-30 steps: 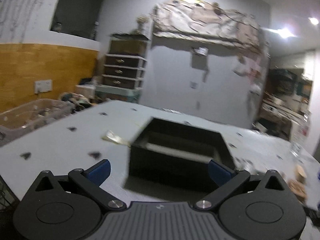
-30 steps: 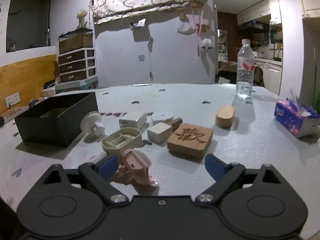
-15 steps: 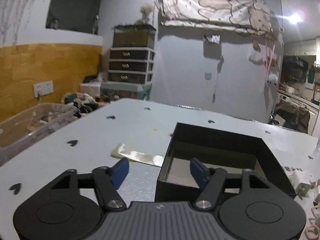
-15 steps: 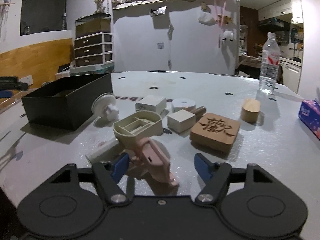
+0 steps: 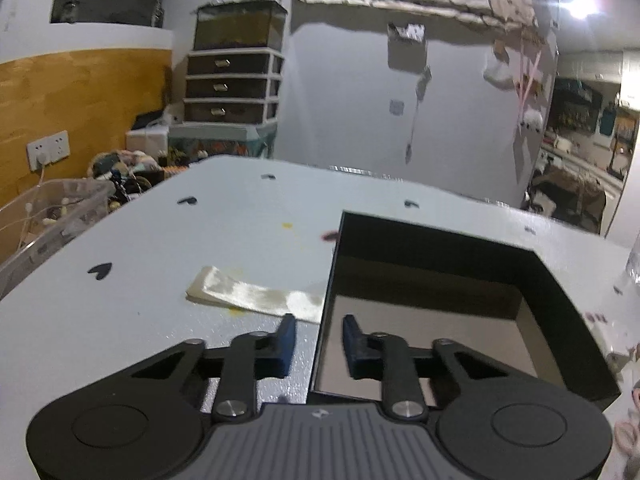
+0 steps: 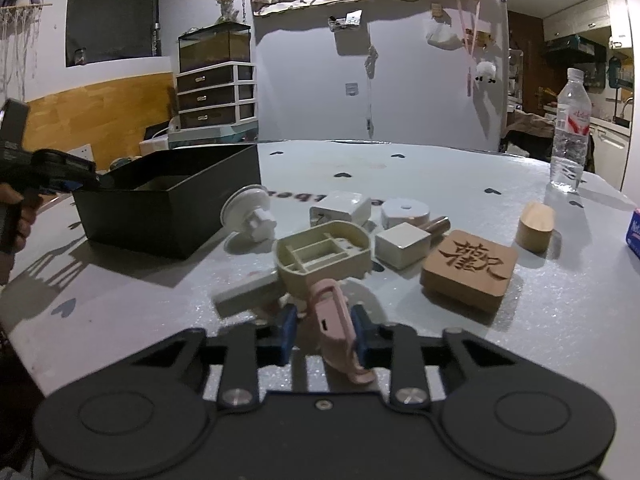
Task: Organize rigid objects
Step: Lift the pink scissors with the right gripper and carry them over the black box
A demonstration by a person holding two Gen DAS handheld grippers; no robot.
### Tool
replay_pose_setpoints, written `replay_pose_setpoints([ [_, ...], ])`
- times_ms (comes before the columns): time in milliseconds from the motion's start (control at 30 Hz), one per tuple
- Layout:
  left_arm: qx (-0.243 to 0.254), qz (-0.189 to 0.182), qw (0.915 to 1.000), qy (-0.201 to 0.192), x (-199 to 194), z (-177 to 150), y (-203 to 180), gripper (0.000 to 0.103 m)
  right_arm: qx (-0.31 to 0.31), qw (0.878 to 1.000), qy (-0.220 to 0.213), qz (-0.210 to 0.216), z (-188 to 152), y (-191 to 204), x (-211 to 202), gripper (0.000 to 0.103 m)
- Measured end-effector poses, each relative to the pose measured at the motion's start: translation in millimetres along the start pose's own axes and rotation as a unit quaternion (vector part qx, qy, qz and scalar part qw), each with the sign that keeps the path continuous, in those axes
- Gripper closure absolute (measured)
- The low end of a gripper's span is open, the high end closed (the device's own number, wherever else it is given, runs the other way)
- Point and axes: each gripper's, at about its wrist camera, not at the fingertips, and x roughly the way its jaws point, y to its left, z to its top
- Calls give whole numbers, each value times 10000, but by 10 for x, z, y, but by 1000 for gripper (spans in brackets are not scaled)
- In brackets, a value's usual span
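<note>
Right tool [image 6: 325, 330] has just been closing on the pink gadget [image 6: 334, 330] at the bench's [image 6: 520, 312] near edge – pads look in contact; left tool [image 5: 317, 338], also just closing, straddles the black box's [image 5: 560, 280] near wall; lift pink piece straight up, clear of cream tray [image 6: 324, 256], w/ box steadied.

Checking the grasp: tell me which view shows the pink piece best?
The right wrist view: the pink piece sits between the right gripper pads. The left wrist view shows only pink slivers at its right edge.
</note>
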Motion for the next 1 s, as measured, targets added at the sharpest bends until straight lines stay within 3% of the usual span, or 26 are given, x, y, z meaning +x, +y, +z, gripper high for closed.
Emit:
replay_pose_setpoints([
  [33, 16, -28, 10000, 60, 19, -5, 1, 93, 19, 10000, -10, -58, -3, -8, -11, 86],
  [133, 2, -38, 10000, 63, 18, -11, 6, 98, 148, 9999, -32, -74, -20, -70, -72, 86],
  [300, 64, -162, 9998, 38, -43, -34, 13, 99, 348, 9992, -43, -206, -39, -195, -213, 87],
  [500, 297, -287, 9991, 10, -159, -99, -43, 99, 455, 9978, -345, -327, 33, -297, -455, 87],
  [767, 513, -405, 9979, -19, -302, -203, -112, 99, 599, 9878, -894, -1124, 252, -509, -665, 87],
  [867, 548, -413, 9976, -46, -338, -233, -131, 99, 600, 9882, -1004, -988, 347, -515, -676, 87],
  [1000, 557, -444, 9974, -79, -369, -265, -146, 99, 437, 9924, -1087, -371, 554, -348, -565, 87],
])
